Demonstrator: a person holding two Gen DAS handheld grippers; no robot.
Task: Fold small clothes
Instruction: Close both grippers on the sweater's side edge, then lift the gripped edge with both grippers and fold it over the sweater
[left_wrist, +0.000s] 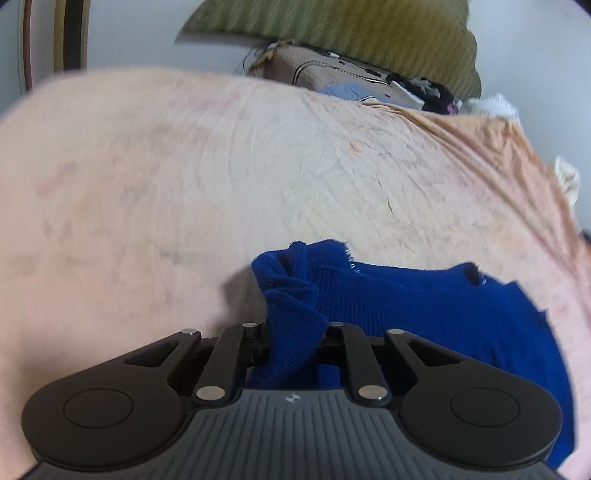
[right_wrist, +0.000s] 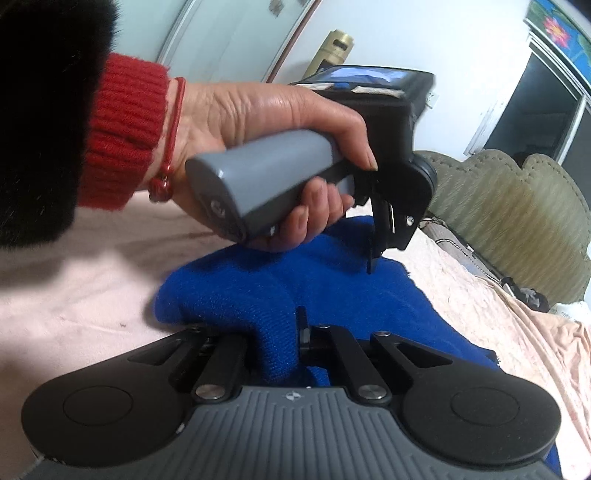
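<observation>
Pink sheeting (left_wrist: 184, 184) covers the bed and fills most of the left wrist view, with an olive headboard (left_wrist: 351, 33) and a heap of loose items (left_wrist: 417, 88) at the far edge. Close to the camera lies the blue knit garment (left_wrist: 424, 306), spread toward the right while one bunched edge rises into the left gripper (left_wrist: 291, 336), whose jaws stand narrow and pinch that fold of cloth. From the right wrist view, the same blue knit garment (right_wrist: 351, 291) lies on the pink sheeting (right_wrist: 92, 288), and the right gripper (right_wrist: 275, 343) has its jaws drawn close on another raised ridge of the knit. Above it the person's left hand (right_wrist: 266, 122), in a red cuff (right_wrist: 122, 129), grips the grey handle (right_wrist: 266, 173) of the other tool, whose tip sits down at the cloth. The step in hand looks like lifting one side of the garment to lay it over itself. To do it well, both held points should probably rise together and travel level, so the knit does not twist; the thick, soft weave is likely to sag between the two holds, so keeping it lightly taut would help the fold land flat with edges matched.
</observation>
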